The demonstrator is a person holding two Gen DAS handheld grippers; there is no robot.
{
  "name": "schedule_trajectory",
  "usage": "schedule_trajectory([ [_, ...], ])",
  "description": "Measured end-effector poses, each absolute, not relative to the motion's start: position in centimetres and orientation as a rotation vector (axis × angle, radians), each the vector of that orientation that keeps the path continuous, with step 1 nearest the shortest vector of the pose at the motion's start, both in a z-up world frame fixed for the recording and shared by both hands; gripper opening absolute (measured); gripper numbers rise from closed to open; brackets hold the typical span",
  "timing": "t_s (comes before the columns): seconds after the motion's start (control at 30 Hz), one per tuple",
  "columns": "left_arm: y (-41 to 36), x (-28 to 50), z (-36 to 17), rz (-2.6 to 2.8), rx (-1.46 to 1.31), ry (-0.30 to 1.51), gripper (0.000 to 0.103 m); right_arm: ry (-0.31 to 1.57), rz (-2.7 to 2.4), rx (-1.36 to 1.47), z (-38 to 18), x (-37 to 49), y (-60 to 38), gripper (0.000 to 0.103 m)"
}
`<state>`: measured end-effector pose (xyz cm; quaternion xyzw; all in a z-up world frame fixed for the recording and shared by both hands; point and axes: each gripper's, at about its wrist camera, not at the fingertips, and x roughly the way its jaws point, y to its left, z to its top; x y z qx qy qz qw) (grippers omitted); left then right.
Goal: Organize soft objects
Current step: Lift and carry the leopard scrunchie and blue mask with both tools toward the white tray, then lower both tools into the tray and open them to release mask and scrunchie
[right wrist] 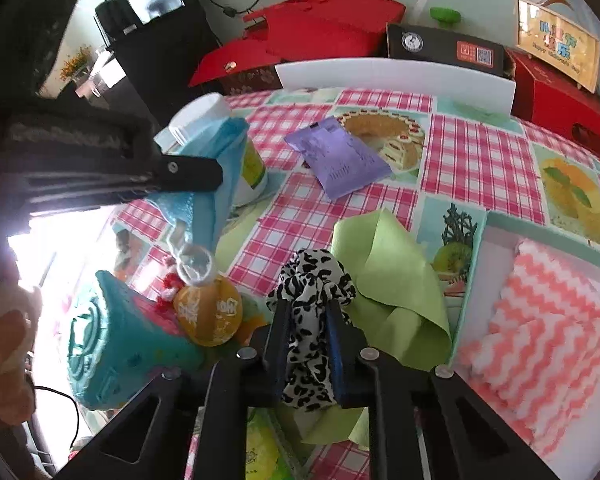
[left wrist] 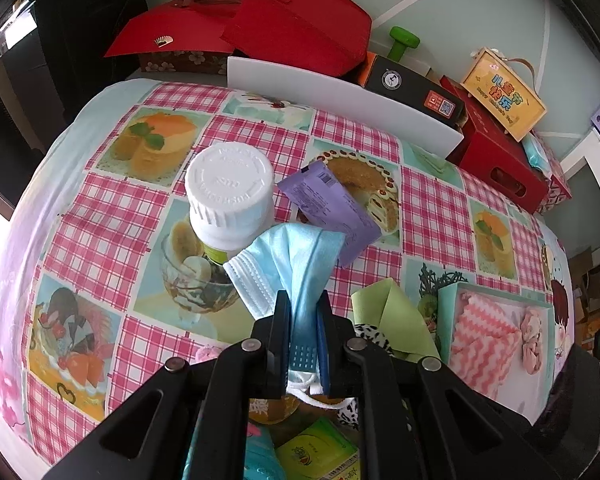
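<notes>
Left wrist view: our left gripper [left wrist: 302,316] clamps the mask [left wrist: 288,256]; our right gripper [right wrist: 308,320] pinches the scrunchie [right wrist: 310,280]. Both wait beside the box [right wrist: 476,264], where towel [right wrist: 540,320] already lies; green cloth [right wrist: 392,272] remains.

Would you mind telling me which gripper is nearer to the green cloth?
Right. The right gripper is shut on the leopard-print scrunchie, which lies against the green cloth. The left gripper holds the blue face mask farther off, near the white-capped bottle.
</notes>
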<state>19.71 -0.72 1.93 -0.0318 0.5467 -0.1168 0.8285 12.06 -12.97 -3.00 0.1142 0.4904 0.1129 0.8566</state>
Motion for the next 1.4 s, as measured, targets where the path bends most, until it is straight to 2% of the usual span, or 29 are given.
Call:
schedule_trajectory([
  [0.8,-0.2,16.6,9.8,-0.299,-0.095,0.941,0.011,0.734,0.164,0.375,6.2,7.8,-18.1,0.018],
  [1.4,-8.7,13.2,11.2,-0.487,0.031,0.888,0.011,0.641,-0.248,0.408,9.1,1.8,-29.6,0.018],
])
